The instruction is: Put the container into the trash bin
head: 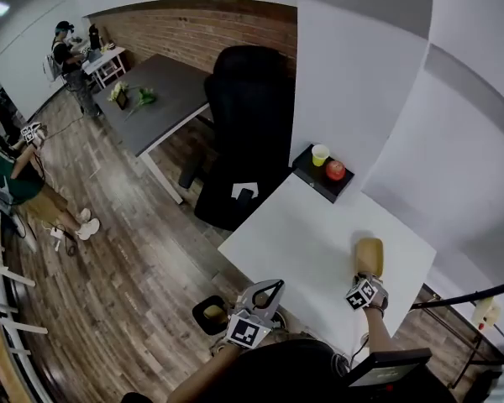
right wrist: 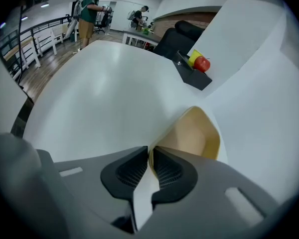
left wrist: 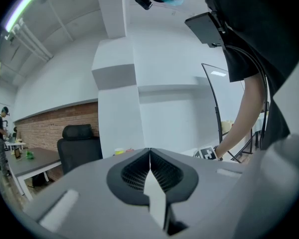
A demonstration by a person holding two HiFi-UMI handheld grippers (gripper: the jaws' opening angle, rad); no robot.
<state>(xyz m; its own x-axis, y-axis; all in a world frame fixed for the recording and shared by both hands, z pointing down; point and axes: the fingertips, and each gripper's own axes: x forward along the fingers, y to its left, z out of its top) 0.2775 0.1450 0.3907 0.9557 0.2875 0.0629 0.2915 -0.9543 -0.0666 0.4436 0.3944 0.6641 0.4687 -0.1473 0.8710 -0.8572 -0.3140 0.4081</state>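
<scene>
One tan container is lying on the right part of the white tabletop, and the right hand-held gripper is pinching its rim. The left hand-held gripper is hovering closed and empty off the tabletop's near edge. One black trash bin is standing below that edge.

Bright, even light, fisheye-warped edges, near foreground seemingly soft

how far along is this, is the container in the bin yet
Done: the right gripper has its jaws pinched on the rim of the tan container. In hand: only that grip; the container sits on the white table, not lifted. Left: lift it, carry it to the black trash bin on the floor by the table, release. The left gripper is shut and empty.
</scene>
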